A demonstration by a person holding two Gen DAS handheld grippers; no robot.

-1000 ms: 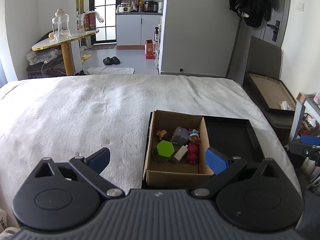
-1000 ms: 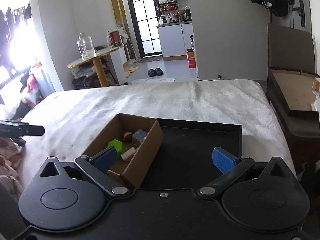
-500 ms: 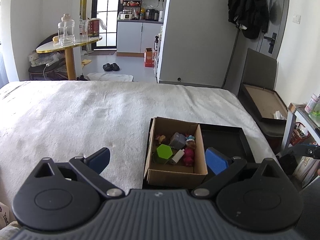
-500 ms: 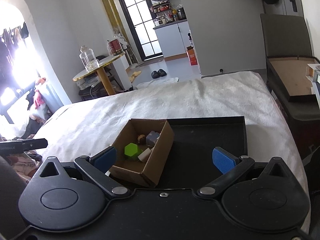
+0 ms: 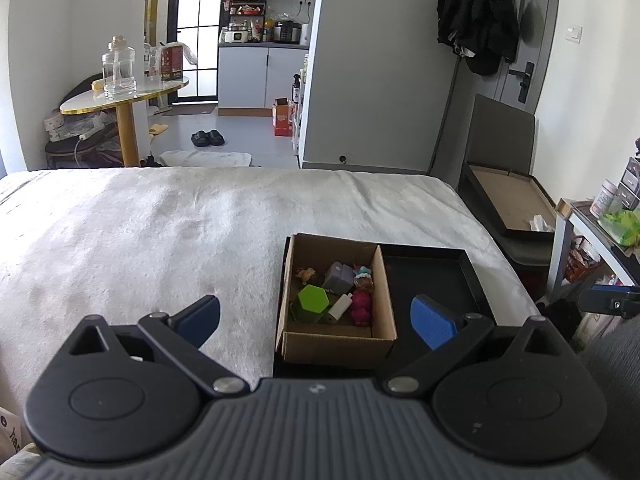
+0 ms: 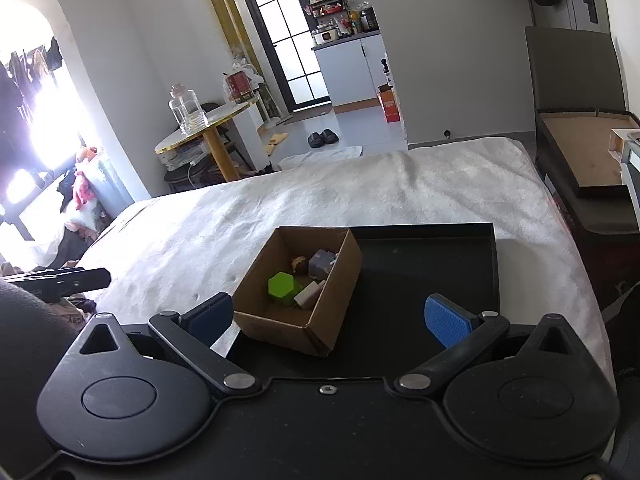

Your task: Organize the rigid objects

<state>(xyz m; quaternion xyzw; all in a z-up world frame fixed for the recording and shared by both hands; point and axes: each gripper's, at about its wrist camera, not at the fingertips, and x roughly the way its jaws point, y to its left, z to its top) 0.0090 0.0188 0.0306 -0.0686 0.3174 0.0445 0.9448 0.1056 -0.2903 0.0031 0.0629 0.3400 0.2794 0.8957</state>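
**Both grippers hang back from the toy box**

A white blanket (image 5: 168, 224) covers the bed, with a black tray (image 6: 432, 264) on it. The cardboard box (image 5: 336, 344) stands in the tray's left part, its long axis running away from the cameras. Inside lie a green hexagonal block (image 5: 314, 298), a grey block (image 5: 338, 276) and a pink figure (image 5: 362, 306). The left gripper (image 5: 316, 314) and right gripper (image 6: 328, 312) are both spread wide and empty. The box lies straight ahead of the left gripper, likely the nearer; from the right it lies ahead-left.
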